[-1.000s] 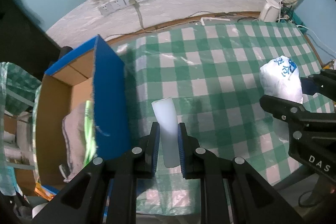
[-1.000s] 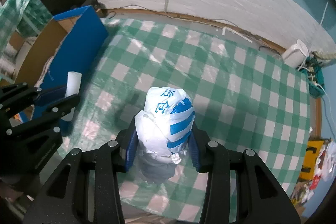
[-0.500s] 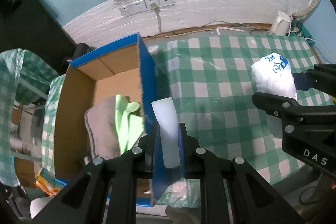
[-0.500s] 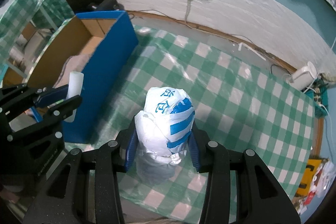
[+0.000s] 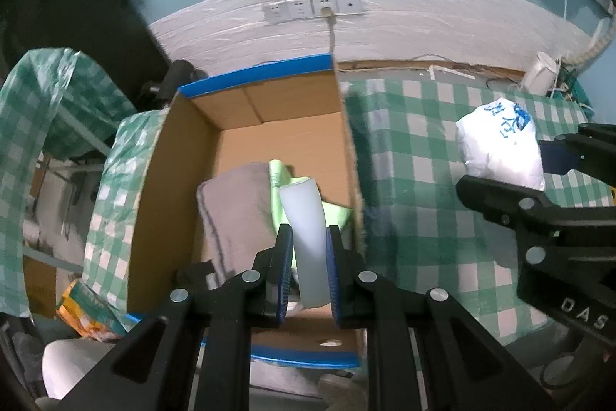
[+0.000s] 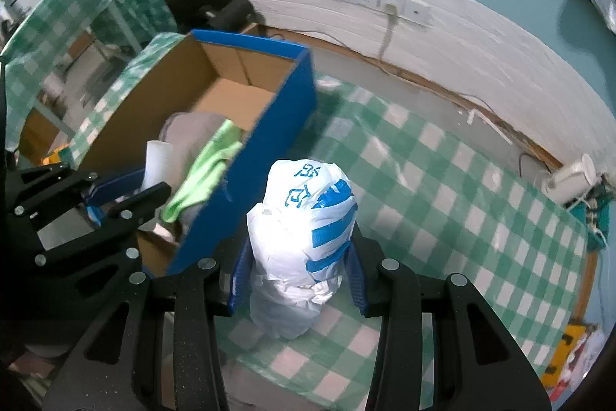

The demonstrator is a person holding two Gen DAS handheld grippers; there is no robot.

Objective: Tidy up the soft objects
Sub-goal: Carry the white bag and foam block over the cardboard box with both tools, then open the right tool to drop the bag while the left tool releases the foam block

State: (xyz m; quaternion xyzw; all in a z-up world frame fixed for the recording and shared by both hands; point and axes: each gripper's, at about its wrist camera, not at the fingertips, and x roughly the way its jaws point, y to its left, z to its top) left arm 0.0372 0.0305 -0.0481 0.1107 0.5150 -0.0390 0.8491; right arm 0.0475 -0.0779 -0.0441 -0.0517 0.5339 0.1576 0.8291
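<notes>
Care was needed, because the left gripper (image 5: 307, 268) squeezed the white roll (image 5: 304, 237) over the box (image 5: 246, 110) in mid frame, so lower it beside the gray cloth (image 5: 235, 214), while the right gripper (image 6: 296, 280) hugged the white bag (image 6: 304, 237).

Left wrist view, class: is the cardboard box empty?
No, the cardboard box already holds a grey cloth and a green cloth, below the white foam roll in the left gripper.

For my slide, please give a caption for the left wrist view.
Left gripper holds white foam roll over open cardboard box.
</notes>
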